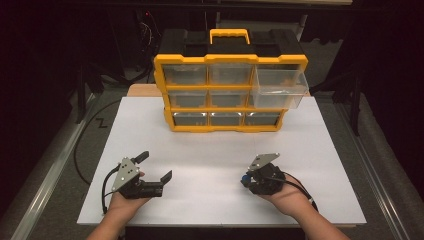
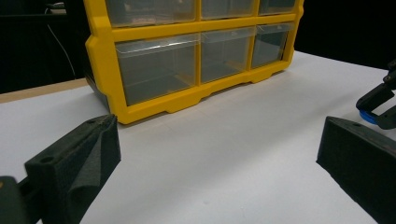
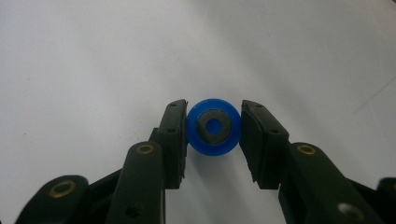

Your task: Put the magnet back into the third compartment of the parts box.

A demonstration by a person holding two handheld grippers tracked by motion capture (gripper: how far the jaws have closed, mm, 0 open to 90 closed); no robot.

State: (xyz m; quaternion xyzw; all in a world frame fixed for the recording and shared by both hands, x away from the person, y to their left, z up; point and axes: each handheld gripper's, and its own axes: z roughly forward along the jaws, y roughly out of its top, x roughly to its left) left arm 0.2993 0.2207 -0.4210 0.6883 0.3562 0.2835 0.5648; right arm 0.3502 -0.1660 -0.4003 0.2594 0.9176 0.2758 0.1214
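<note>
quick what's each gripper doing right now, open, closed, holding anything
Left gripper: open, jaws wide apart, nothing between them.
Right gripper: closed on a small blue wheel, held just above the white table.

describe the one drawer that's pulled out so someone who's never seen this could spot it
Find the yellow and black plastic drawer cabinet at the far side of the white table. In its top row, at the right end, is the clear plastic drawer. Unlike its neighbours, which sit flush, it juts out toward the person.
</note>
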